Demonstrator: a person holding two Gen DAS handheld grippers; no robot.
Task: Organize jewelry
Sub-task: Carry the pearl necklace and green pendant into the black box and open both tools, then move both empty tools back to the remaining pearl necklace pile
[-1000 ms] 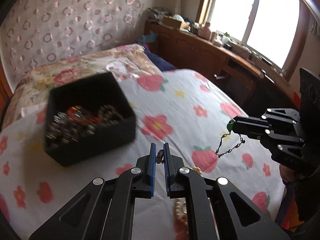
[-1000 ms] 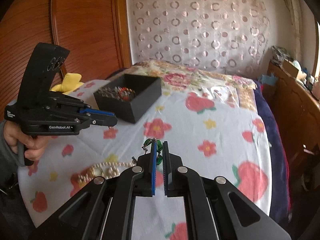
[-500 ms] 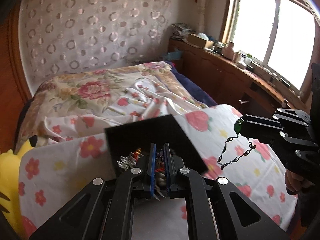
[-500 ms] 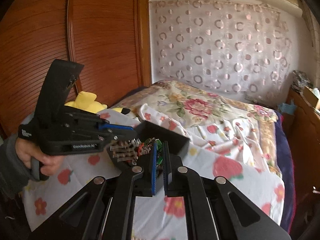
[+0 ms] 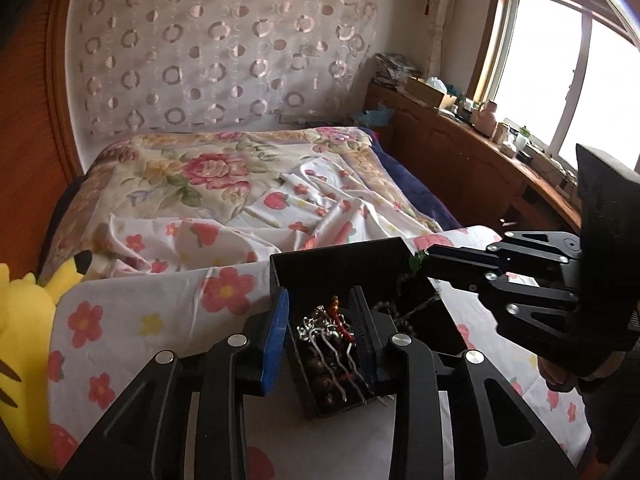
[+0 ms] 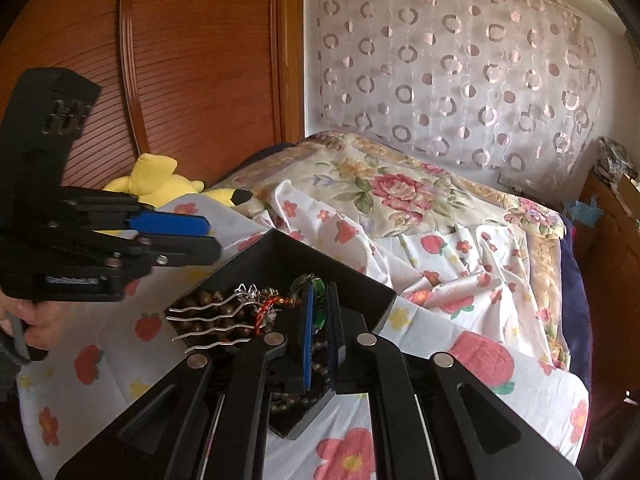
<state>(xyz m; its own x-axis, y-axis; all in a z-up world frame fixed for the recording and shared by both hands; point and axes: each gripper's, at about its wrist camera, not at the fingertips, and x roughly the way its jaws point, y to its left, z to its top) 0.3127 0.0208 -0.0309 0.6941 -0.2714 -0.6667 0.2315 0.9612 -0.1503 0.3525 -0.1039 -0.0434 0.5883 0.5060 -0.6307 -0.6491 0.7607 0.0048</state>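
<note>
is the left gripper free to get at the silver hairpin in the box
Probably yes: the left gripper hangs over the open black box, jaws just opened and empty, and the silver hairpin lies uncovered on top between them.

Floral bed (image 5: 208,184) – circle-patterned curtain (image 5: 224,52), bright window (image 5: 560,80), wooden wardrobe (image 6: 192,64)

yellow plush toy (image 5: 24,344) cut off at frame edge, necklace chain (image 5: 416,308) (mostly behind right gripper (image 5: 424,262)) half hidden
</note>
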